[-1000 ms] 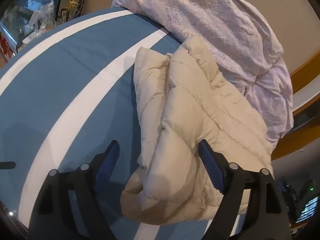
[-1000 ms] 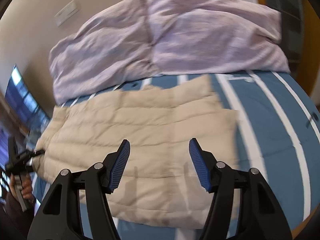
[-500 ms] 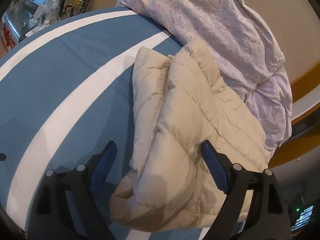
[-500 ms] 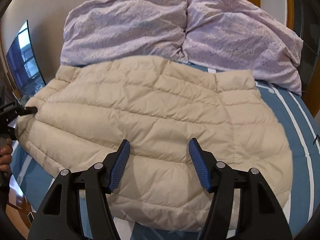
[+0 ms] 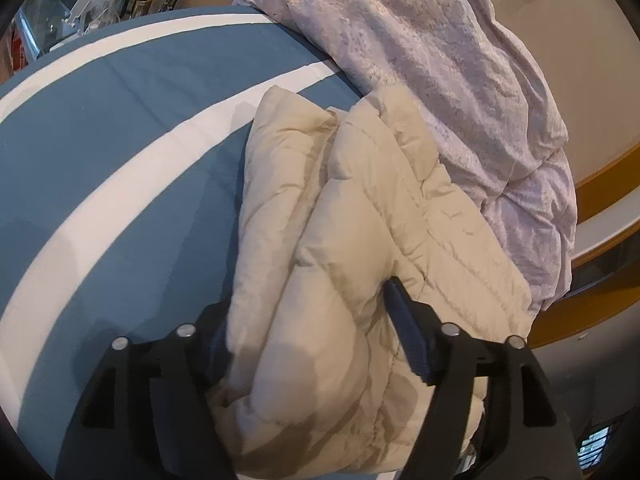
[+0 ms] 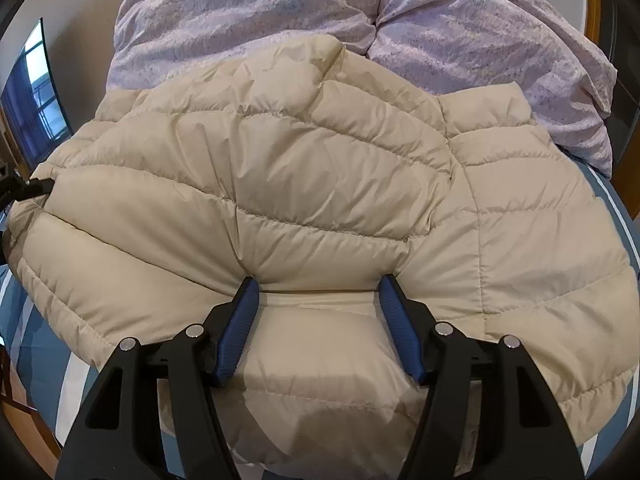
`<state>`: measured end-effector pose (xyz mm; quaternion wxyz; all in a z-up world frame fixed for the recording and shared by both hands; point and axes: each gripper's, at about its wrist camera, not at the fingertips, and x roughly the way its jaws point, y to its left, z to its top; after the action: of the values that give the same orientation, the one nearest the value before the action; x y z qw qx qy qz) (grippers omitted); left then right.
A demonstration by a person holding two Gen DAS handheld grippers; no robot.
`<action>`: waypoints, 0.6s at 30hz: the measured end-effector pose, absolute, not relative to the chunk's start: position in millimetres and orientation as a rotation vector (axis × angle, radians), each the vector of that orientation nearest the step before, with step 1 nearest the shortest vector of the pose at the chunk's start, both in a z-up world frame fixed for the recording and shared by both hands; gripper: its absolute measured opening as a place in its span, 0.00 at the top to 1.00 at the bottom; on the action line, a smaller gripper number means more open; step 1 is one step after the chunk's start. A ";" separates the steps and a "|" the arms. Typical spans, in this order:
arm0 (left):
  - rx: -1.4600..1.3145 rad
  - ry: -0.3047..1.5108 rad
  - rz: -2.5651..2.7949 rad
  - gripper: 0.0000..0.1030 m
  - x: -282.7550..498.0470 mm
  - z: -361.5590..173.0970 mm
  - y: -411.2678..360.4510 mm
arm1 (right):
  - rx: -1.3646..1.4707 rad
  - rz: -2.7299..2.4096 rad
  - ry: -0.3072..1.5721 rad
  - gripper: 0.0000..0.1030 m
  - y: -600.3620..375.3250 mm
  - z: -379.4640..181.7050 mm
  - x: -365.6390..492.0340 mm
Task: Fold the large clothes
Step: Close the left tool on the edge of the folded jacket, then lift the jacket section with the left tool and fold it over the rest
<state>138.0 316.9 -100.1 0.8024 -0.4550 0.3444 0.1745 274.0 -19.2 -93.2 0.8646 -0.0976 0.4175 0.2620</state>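
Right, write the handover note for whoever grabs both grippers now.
Left gripper: jaws open, straddling the bunched end of the cream puffer jacket, not clamped.
Right gripper: jaws open, pressed against the jacket's near edge.
Jacket lies across the blue striped bed, its far side against the lilac duvet.
Done: jacket looks partly folded.
Left: close both grippers, finish the fold.

Left tool (image 5: 308, 320) fingertip behind jacket (image 5: 360, 240)

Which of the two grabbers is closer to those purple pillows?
Hard to call. The left gripper straddles the cream puffer jacket's end; the right gripper straddles its near edge. The lilac pillows lie beyond both.
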 end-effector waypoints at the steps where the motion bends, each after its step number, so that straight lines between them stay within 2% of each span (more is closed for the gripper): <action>1: -0.974 0.738 0.376 0.31 139.1 -99.8 316.3 | -0.206 0.548 0.877 0.37 -18.9 -93.5 273.8; 2: -0.971 0.739 0.377 0.31 140.4 -99.6 315.6 | -0.208 0.548 0.879 0.37 -18.7 -93.7 274.0; 4: -0.979 0.739 0.354 0.50 142.8 -100.9 314.0 | -0.210 0.548 0.882 0.37 -18.4 -93.8 275.4; 7: -0.989 0.714 0.305 0.71 141.6 -96.5 313.1 | -0.199 0.555 0.888 0.37 -19.6 -93.9 277.1; 9: -1.003 0.687 0.270 0.77 139.2 -88.5 313.8 | -0.193 0.560 0.891 0.37 -20.1 -94.3 277.9; 18: -1.046 0.536 0.098 0.80 137.4 -34.9 300.2 | -0.159 0.578 0.904 0.37 -23.4 -96.4 282.2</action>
<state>137.4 300.2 -34.9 0.8312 -0.4930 0.2528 0.0461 282.2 -23.4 -96.4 0.8566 -0.0756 0.4300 0.2751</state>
